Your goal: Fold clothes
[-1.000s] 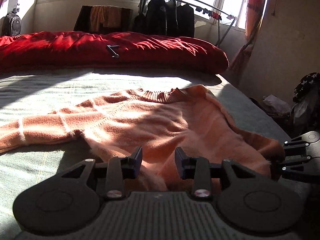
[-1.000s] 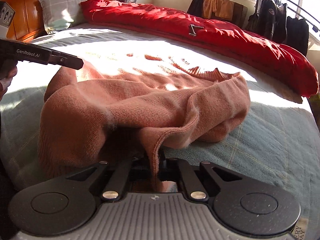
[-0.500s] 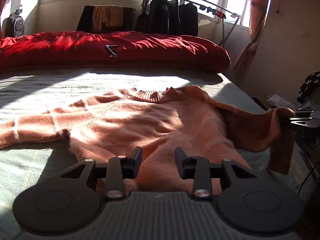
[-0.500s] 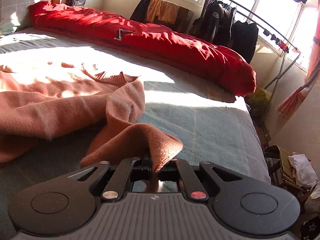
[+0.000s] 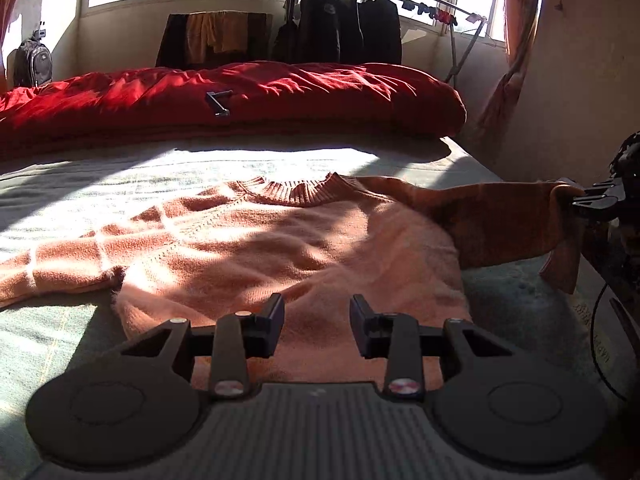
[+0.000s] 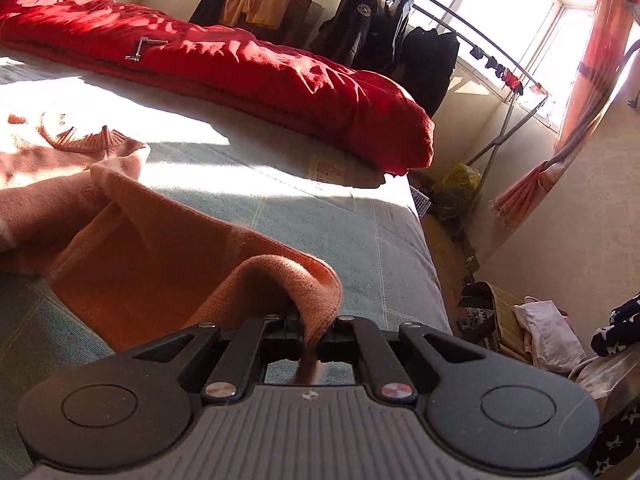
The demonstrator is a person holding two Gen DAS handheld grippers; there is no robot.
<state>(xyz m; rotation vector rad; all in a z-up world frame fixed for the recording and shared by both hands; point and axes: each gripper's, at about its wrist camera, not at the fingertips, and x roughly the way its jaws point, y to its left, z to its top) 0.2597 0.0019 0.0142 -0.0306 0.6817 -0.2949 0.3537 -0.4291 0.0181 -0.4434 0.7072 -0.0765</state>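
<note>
Left gripper (image 5: 316, 326) has its jaws parted, nothing pinched; the hem of the orange sweater (image 5: 280, 248) lies under and between the fingers (image 5: 272, 320), spread flat on the pale green bedsheet (image 5: 60, 328) ahead of them, ribbed collar at the far end. Off to the right of the fingers, the right gripper (image 5: 592, 198) pinches one sleeve (image 5: 500, 224) and holds it stretched out off the bed edge, cuff hanging down. Beyond the fingertips: red duvet (image 5: 280, 96) across the bed, then a clothes rack (image 5: 352, 28) by the windows.

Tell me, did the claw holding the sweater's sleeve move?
Yes. The right claw, shut on the orange sweater's sleeve, pulled it outward toward the bed's right edge, away from the sweater's body.
</note>
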